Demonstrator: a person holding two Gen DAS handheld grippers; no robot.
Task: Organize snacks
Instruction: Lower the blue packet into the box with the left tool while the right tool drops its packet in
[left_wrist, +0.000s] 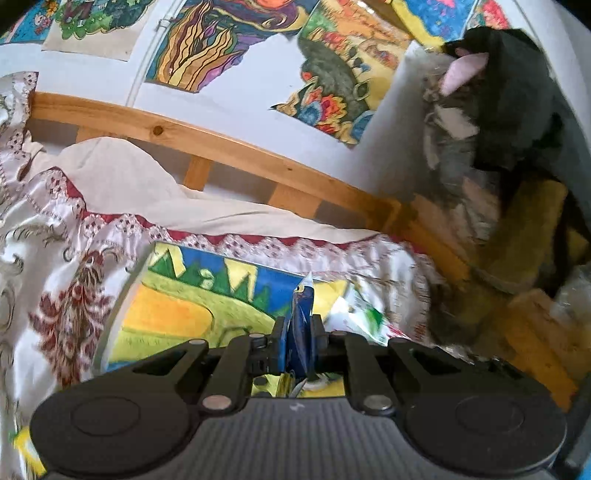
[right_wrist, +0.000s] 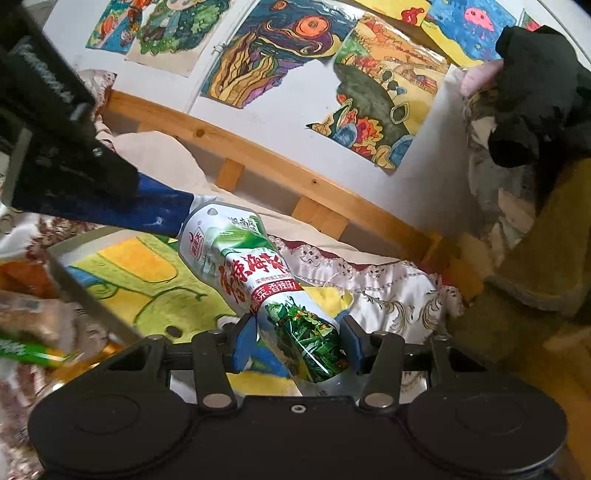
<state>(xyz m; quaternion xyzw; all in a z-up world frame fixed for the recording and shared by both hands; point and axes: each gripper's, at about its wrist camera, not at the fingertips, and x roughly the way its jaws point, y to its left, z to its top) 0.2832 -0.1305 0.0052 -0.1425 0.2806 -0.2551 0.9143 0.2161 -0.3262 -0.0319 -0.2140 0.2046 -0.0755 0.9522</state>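
Nearest the right wrist camera, the right gripper (right_wrist: 297, 345) was clenched across the lower end of a green-and-white snack pouch (right_wrist: 240, 258), its blue pads pressing in on both sides. That pouch, the biggest of the snacks in hand, looked light, soft and glossy, so I judged it liable to crumple or slide; taking it across the fuller middle seemed safer than at the thin sealed edge. Its top end reached up toward the left gripper (left_wrist: 299, 343), which was clamped tight on a smaller dark blue packet (left_wrist: 301, 314), flattened thin between the jaws and probably just as light and slippery. Both snacks were held above a shallow tray (right_wrist: 92, 295) with a drawn yellow-green lining, lying on the patterned bedcover (left_wrist: 55, 258). No snack was visibly lying inside the tray; blurred wrappers (right_wrist: 33, 332) sat just beside its rim.
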